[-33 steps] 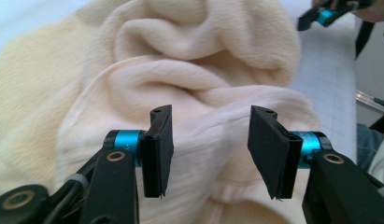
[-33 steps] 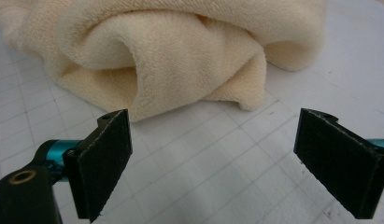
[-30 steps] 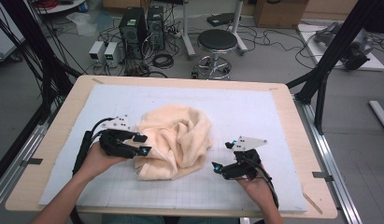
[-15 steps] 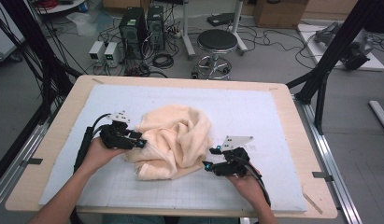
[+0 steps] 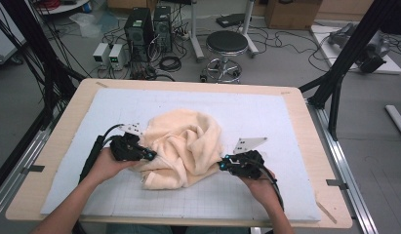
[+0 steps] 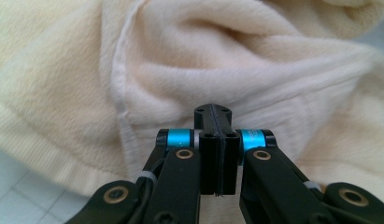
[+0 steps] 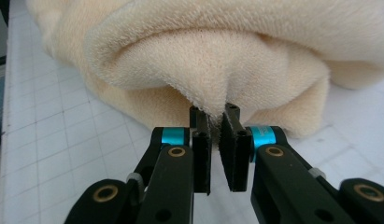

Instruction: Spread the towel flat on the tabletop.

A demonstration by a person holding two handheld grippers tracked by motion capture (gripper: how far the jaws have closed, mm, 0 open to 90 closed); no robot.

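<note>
A crumpled cream towel [image 5: 188, 141] lies mid-table on the white gridded mat [image 5: 266, 109]. My left gripper [image 5: 151, 156] is at its left edge. In the left gripper view the jaws have just closed; the left gripper [image 6: 213, 112] is shut, tips pushed against a fold of the towel [image 6: 227, 56], with no cloth visible between the pads. My right gripper [image 5: 221, 165] is at the towel's right side. Its jaws have also just closed, and the right gripper [image 7: 215, 114] pinches a peak of the towel [image 7: 203, 60] between its tips.
The mat covers most of the wooden table [image 5: 76, 105]; bare grid [image 7: 49, 130] lies beside the towel and in front of both hands. A stool [image 5: 227, 44] and computer boxes [image 5: 139, 24] stand on the floor beyond the far edge.
The right gripper moved left up to the towel's right edge and closed on a fold. The left gripper stayed at the left edge, and its jaws came together.
</note>
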